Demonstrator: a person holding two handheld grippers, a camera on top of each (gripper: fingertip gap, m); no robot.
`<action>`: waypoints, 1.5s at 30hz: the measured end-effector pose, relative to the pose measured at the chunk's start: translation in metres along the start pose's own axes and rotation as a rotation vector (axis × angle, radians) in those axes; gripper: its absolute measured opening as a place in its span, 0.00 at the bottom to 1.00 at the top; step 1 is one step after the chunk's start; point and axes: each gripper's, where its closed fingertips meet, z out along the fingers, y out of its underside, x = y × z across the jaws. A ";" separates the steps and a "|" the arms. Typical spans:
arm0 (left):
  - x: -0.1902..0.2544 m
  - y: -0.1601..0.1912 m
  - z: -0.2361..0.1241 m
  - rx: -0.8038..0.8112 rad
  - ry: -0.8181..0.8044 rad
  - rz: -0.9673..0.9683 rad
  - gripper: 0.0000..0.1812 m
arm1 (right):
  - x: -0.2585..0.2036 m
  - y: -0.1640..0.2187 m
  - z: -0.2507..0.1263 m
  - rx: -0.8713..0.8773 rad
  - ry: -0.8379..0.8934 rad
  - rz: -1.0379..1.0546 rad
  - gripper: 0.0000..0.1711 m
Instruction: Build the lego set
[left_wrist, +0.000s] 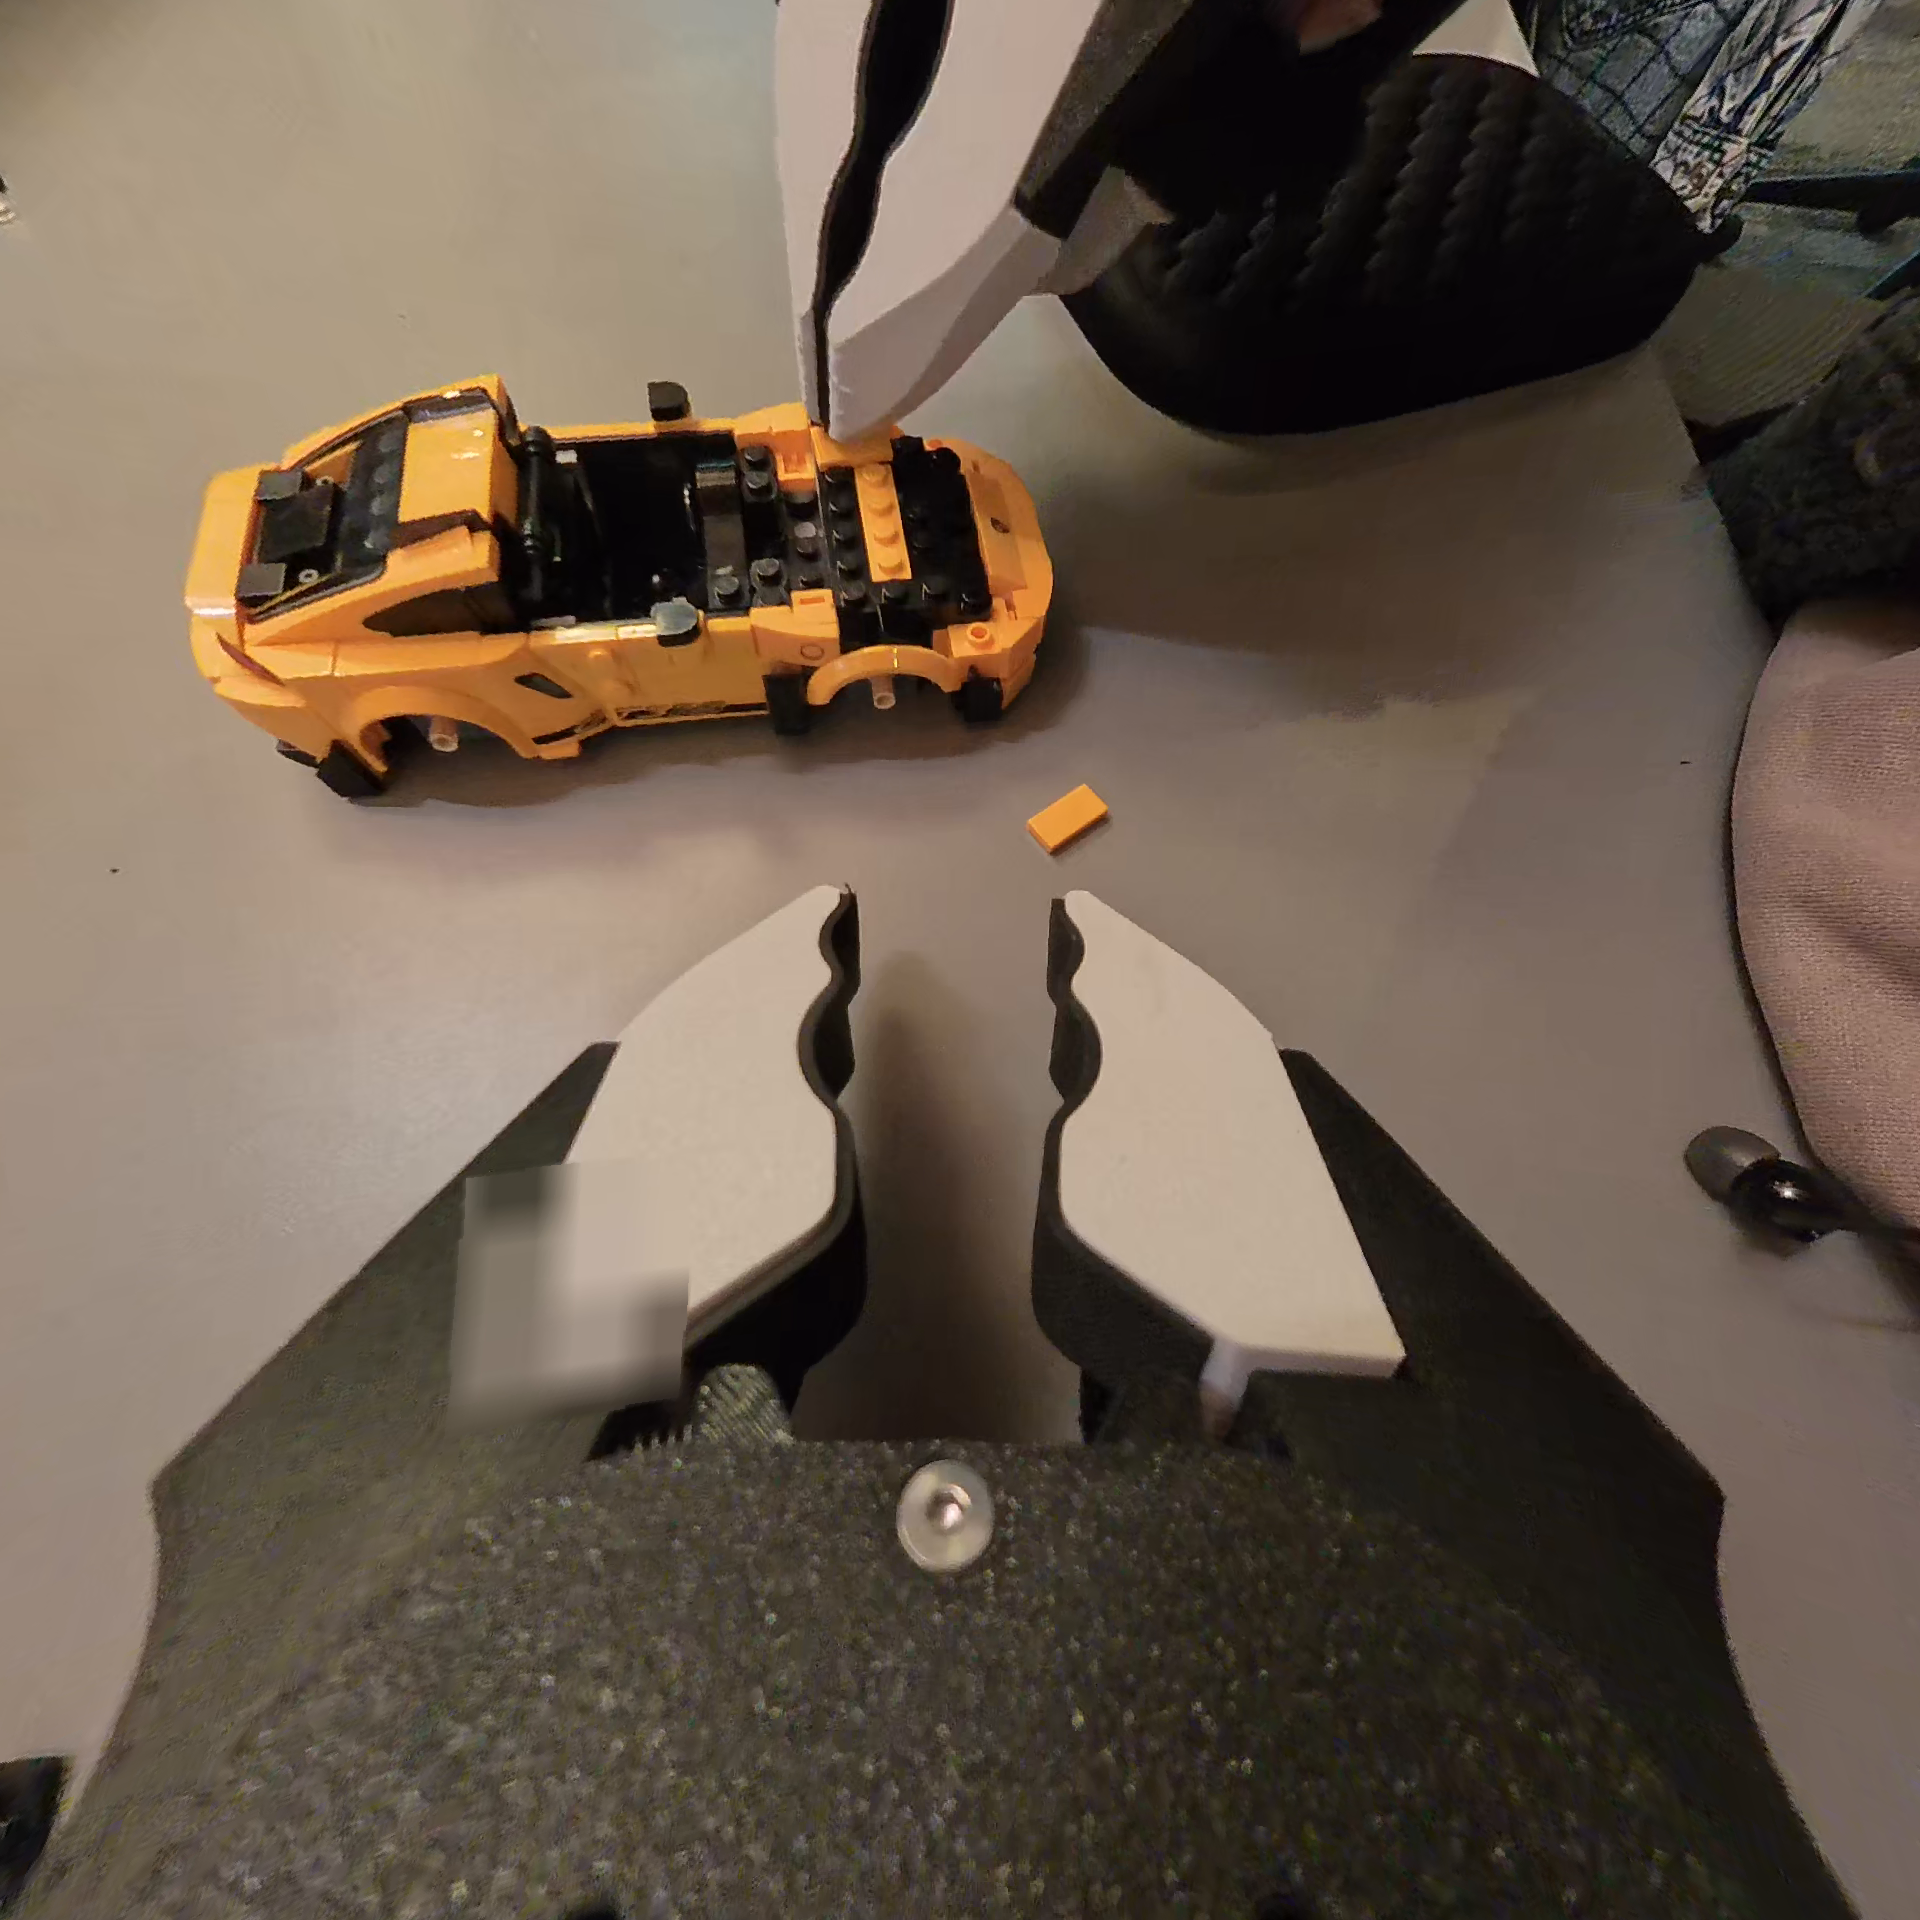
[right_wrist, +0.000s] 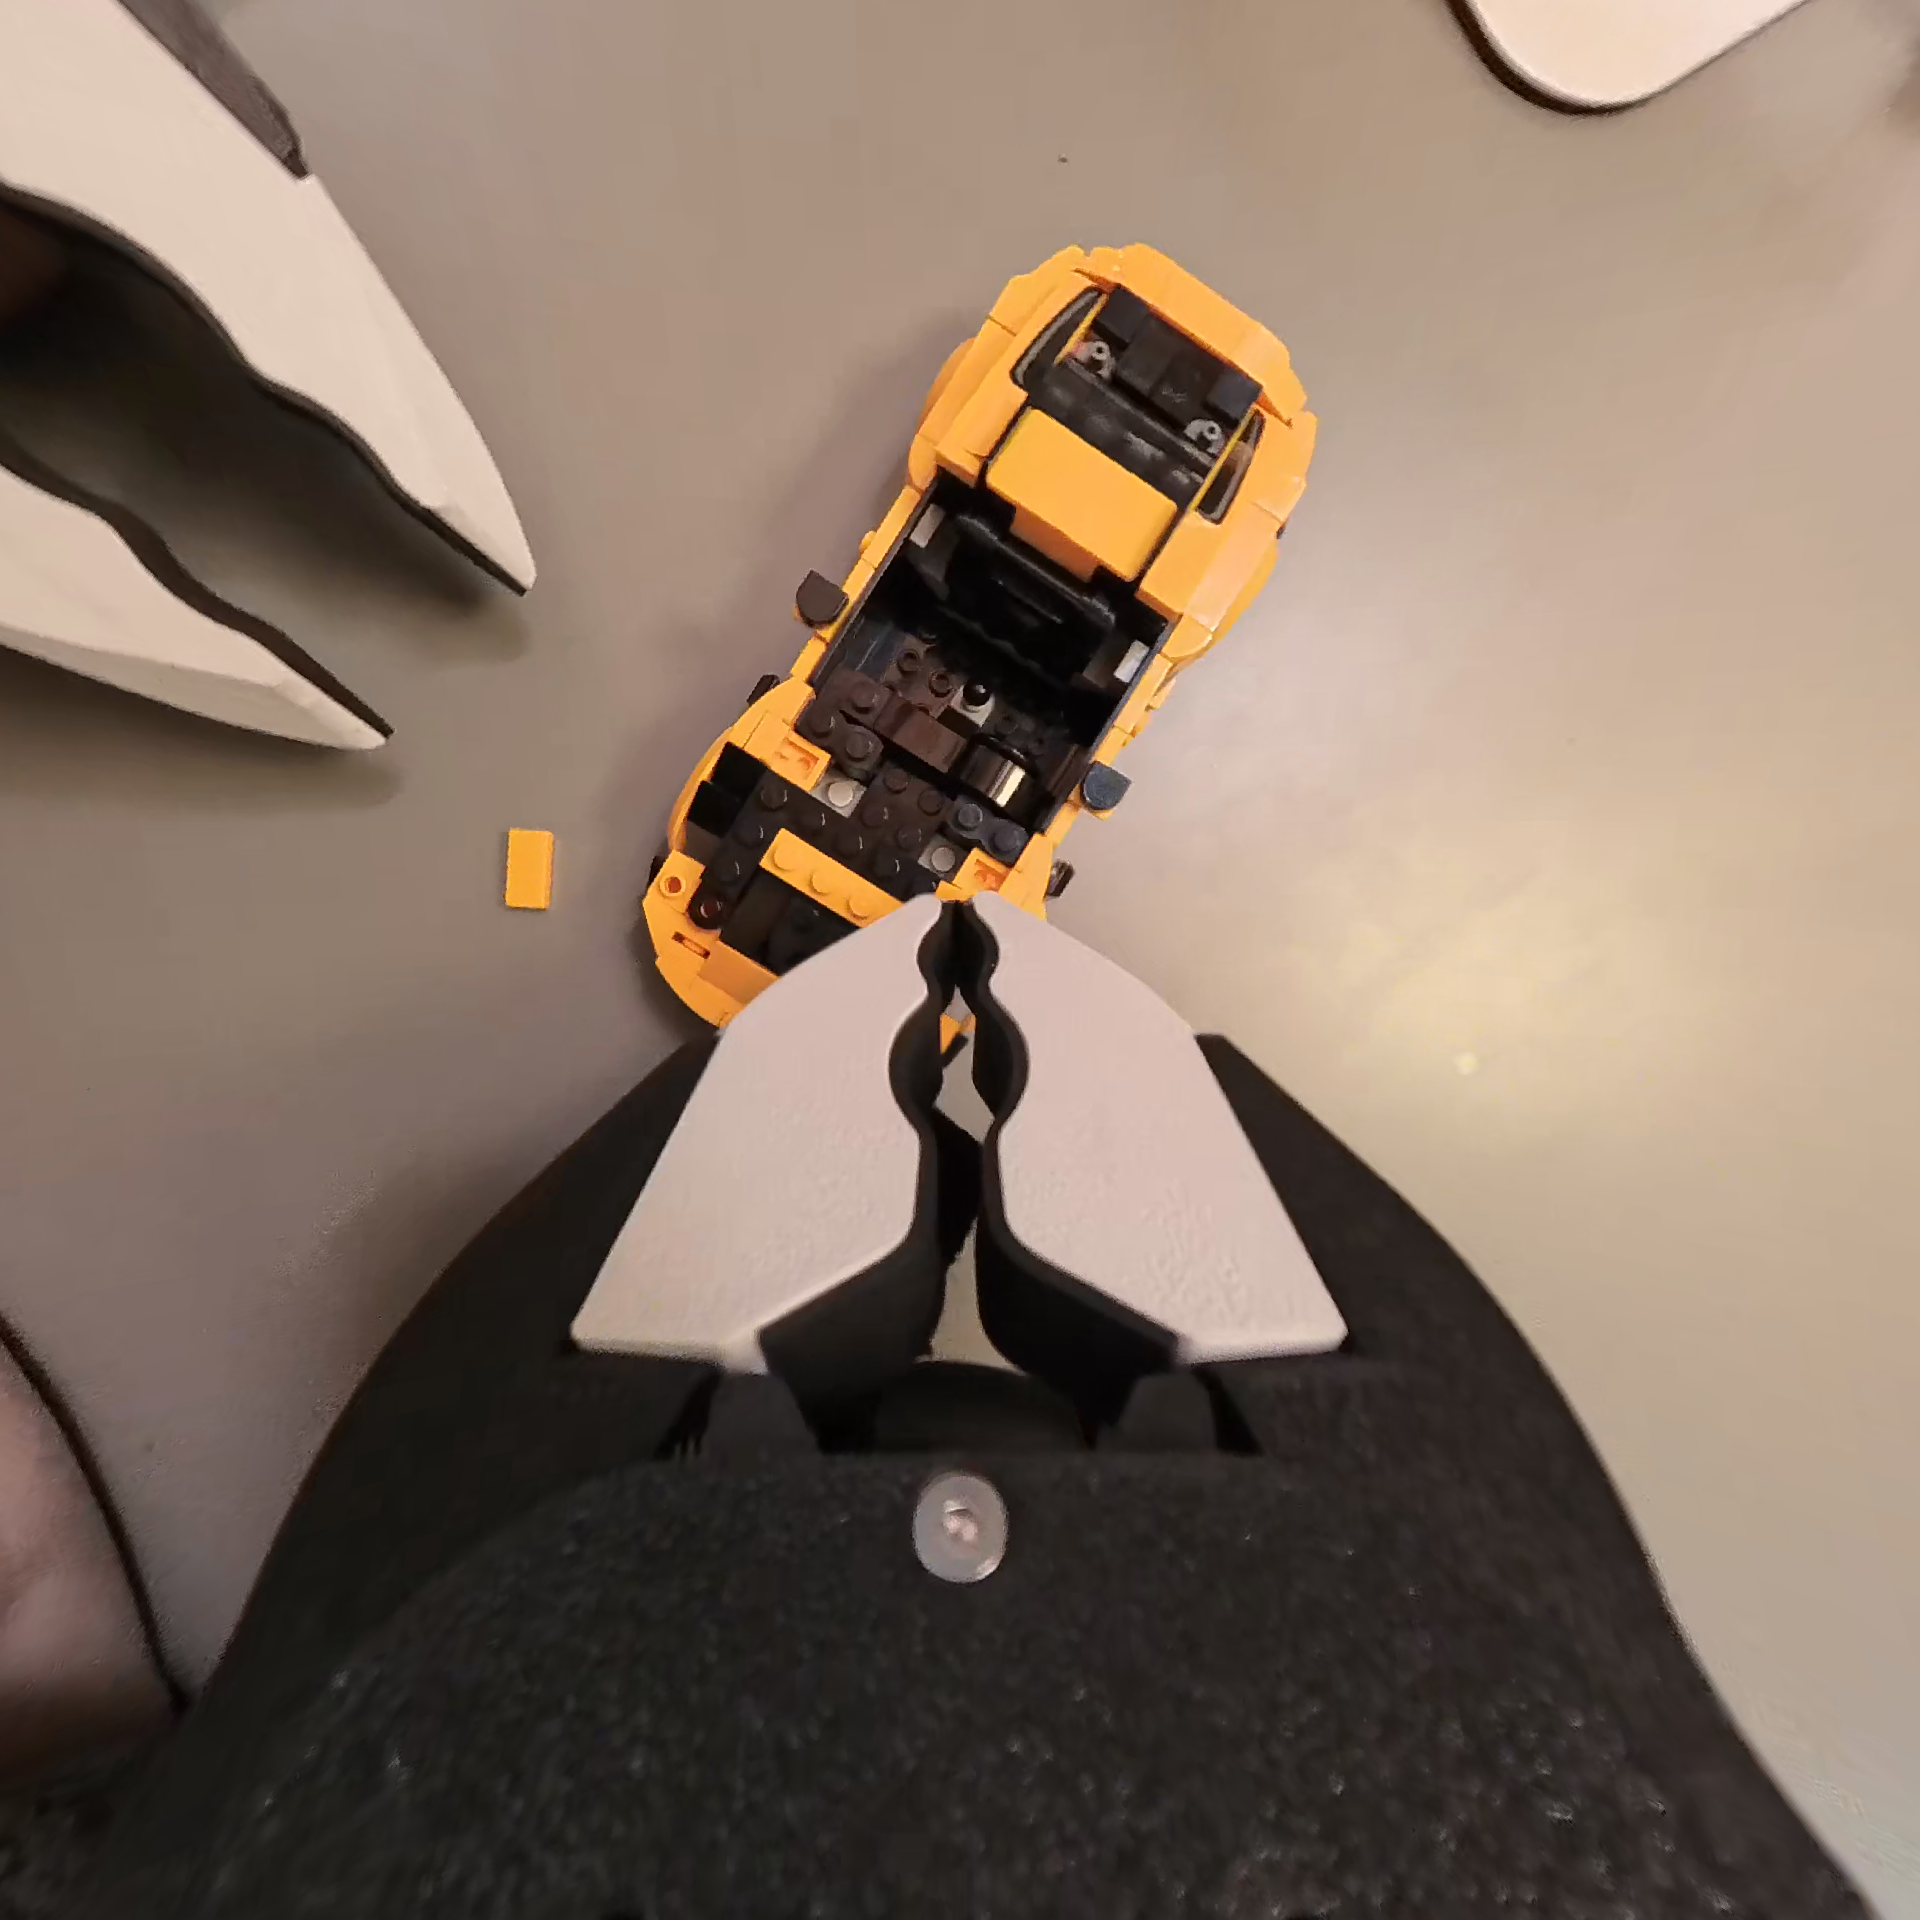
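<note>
- Left gripper (left_wrist: 951, 899) sat nearest in the left wrist view, low over the grey table (left_wrist: 416, 208), jaws apart at a moderate gap, nothing between them.
- Just past its tips lay a loose orange tile (left_wrist: 1068, 818), flat on the table, apart from the car and from both grippers.
- Tile handling, my guess: tiny, light, stiff, smooth top, so slippery; it lies too flat for a top grab, so pinch across its short edges with the fingertips.
- Beyond that, the orange lego car (left_wrist: 623, 582) stood upright on the table, no wheels on the axle pins, cabin and hood open with black studs showing.
- Car handling, my guess: light and rigid overall, but press-fit parts could pop off; hold it by the lower body sides, not the black side mirrors or the roof piece.
- Right gripper (left_wrist: 847, 426) came down from above at the car's hood end, tips pressed together on the far front edge; I couldn't tell if a small part was caught in them.
- Right wrist view showed more: a straight-down look into the cabin and hood studs of the car (right_wrist: 1039, 644), the tips nearly meeting at the fender, and the tile (right_wrist: 530, 870) just beside the hood.
- Only the left wrist view gave the car's side profile, wheel arches, and a black chair (left_wrist: 1403, 260) past the table edge.
</note>
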 end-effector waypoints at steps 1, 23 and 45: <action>0.000 0.000 0.000 0.000 0.000 0.000 0.19 | 0.000 0.000 0.000 0.004 0.008 0.024 0.00; 0.000 0.001 0.000 -0.006 -0.002 0.006 0.19 | 0.000 -0.013 -0.004 -0.024 -0.018 -0.229 0.06; 0.001 0.001 0.000 -0.008 0.005 0.003 0.19 | 0.010 -0.002 -0.007 -0.003 0.051 -0.102 0.00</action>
